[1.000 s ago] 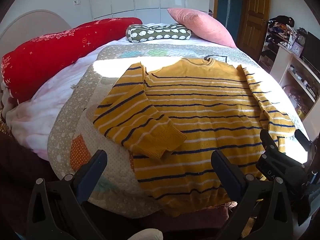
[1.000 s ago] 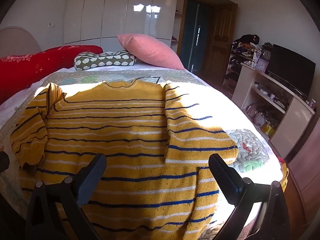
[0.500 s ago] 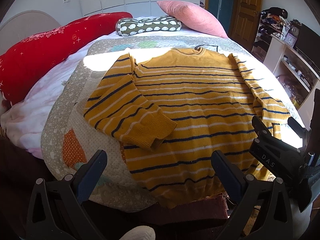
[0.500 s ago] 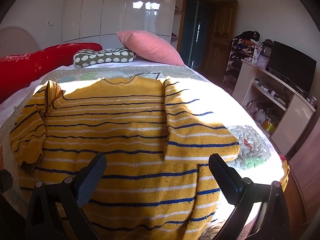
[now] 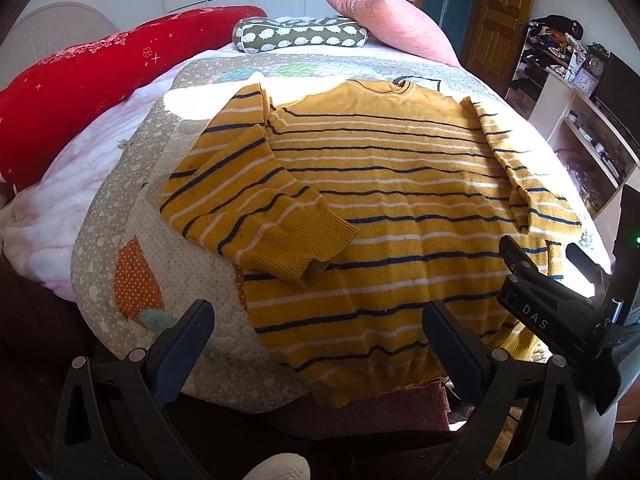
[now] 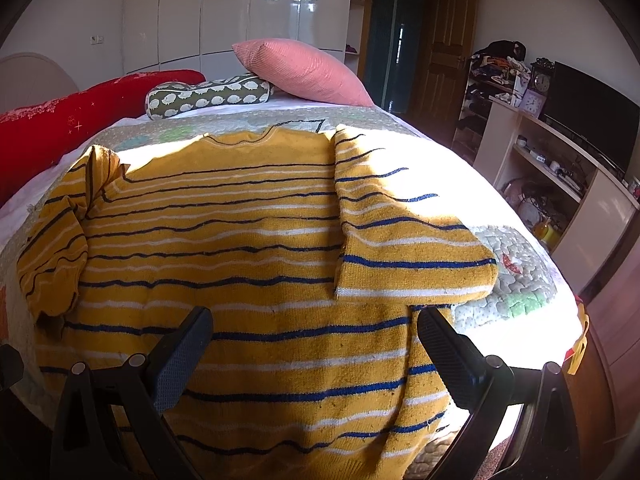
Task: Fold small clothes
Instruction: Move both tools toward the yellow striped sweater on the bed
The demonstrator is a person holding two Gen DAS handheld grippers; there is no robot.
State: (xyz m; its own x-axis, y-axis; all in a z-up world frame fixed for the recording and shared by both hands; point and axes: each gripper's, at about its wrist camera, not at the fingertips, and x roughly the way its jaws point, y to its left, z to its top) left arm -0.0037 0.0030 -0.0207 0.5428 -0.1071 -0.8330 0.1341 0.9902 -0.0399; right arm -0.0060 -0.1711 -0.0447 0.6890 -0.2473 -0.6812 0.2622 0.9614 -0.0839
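A yellow sweater with blue and white stripes [image 5: 380,200] lies flat on the bed, collar far, hem hanging over the near edge. Its left sleeve [image 5: 256,216] is folded in over the body; its right sleeve [image 6: 404,240] lies folded along the right side. My left gripper [image 5: 318,344] is open and empty just short of the hem, at the near left. My right gripper [image 6: 314,344] is open and empty over the sweater [image 6: 248,264] near the hem. The right gripper also shows at the right in the left wrist view [image 5: 548,272].
A patchwork quilt [image 5: 132,264] covers the bed. A red bolster [image 5: 80,92], a patterned cushion [image 5: 300,36] and a pink pillow [image 5: 388,20] lie at the head. A white shelf unit with a TV [image 6: 576,148] stands to the right, a wooden door [image 6: 448,48] behind.
Both grippers have moved closer to the sweater's hem and tilted slightly down over it. The sweater has not moved. Both grippers stay open.
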